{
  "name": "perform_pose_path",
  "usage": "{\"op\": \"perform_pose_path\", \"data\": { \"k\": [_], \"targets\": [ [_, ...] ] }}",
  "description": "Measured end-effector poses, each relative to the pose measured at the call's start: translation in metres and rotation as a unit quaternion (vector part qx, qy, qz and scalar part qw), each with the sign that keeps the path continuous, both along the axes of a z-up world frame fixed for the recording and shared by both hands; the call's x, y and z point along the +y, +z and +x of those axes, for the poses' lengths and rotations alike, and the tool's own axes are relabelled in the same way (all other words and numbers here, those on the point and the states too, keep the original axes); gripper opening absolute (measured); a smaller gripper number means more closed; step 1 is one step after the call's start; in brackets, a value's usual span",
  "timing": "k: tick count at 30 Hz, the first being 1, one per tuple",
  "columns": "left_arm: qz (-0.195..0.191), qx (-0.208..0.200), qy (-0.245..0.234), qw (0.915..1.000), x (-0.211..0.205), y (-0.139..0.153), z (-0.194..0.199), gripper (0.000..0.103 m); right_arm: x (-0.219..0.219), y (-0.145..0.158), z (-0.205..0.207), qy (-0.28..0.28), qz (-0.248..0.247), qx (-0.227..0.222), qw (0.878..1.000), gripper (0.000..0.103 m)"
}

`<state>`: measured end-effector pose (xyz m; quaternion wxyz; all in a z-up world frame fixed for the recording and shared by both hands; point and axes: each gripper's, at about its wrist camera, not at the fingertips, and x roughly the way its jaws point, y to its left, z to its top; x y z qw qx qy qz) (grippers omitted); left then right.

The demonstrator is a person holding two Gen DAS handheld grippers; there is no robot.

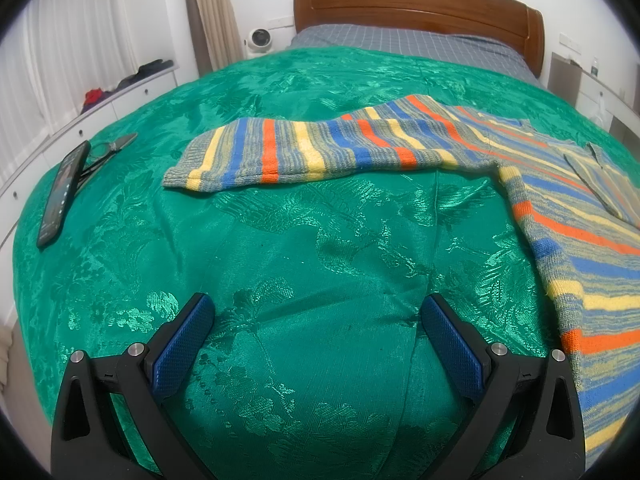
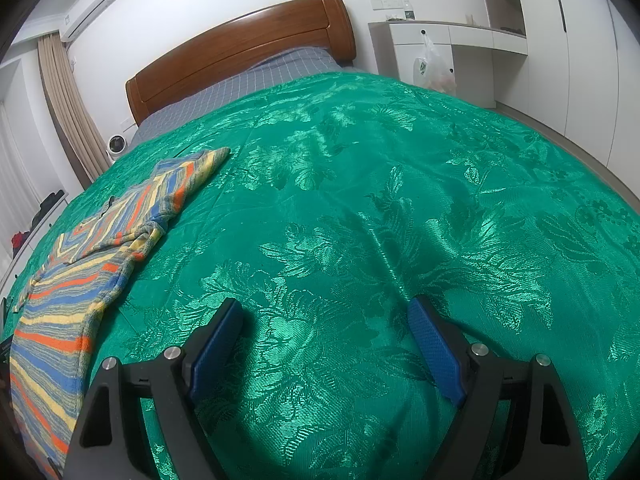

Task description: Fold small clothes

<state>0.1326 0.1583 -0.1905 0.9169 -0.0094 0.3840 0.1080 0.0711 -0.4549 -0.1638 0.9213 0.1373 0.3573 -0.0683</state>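
At the far left of the left wrist view, one phone (image 1: 64,194) lies on the green bedspread (image 1: 280,240), with what looks like one pair of glasses (image 1: 108,150) just beside it. Right of them, one striped sweater (image 1: 540,184) is spread flat on the bedspread, its one visible sleeve (image 1: 304,152) stretched out toward the phone's side and its body running off the right edge of the view. The left gripper (image 1: 316,312) hovers over bare bedspread short of the sleeve, its two blue fingers (image 1: 182,350) spread wide and holding nothing.

In the right wrist view the sweater (image 2: 80,280) lies at the left edge, and the right gripper (image 2: 326,316) hangs over bare bedspread well apart from it, fingers wide apart and empty too. At the far right, one plastic bag (image 2: 432,68) hangs on the white cabinet (image 2: 472,40).

The bedspread looks slick and loosely laid, so a low pinch at the sweater's edge could catch it along with the knit and drag both. The knit is soft; gripping only one layer of the sleeve would probably leave the fold lopsided. A wide sweep of the sleeve could also knock the phone or glasses.
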Motion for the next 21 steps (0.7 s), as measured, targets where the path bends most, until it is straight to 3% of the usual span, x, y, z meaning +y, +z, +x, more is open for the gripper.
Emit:
{"op": "perform_pose_path", "data": {
  "k": [21],
  "targets": [
    [-0.003, 0.003, -0.002, 1.0000, 0.0000, 0.0003, 0.0008, 0.103, 0.0007, -0.0006, 0.0007, 0.000, 0.000, 0.000, 1.000, 0.084]
  ]
}}
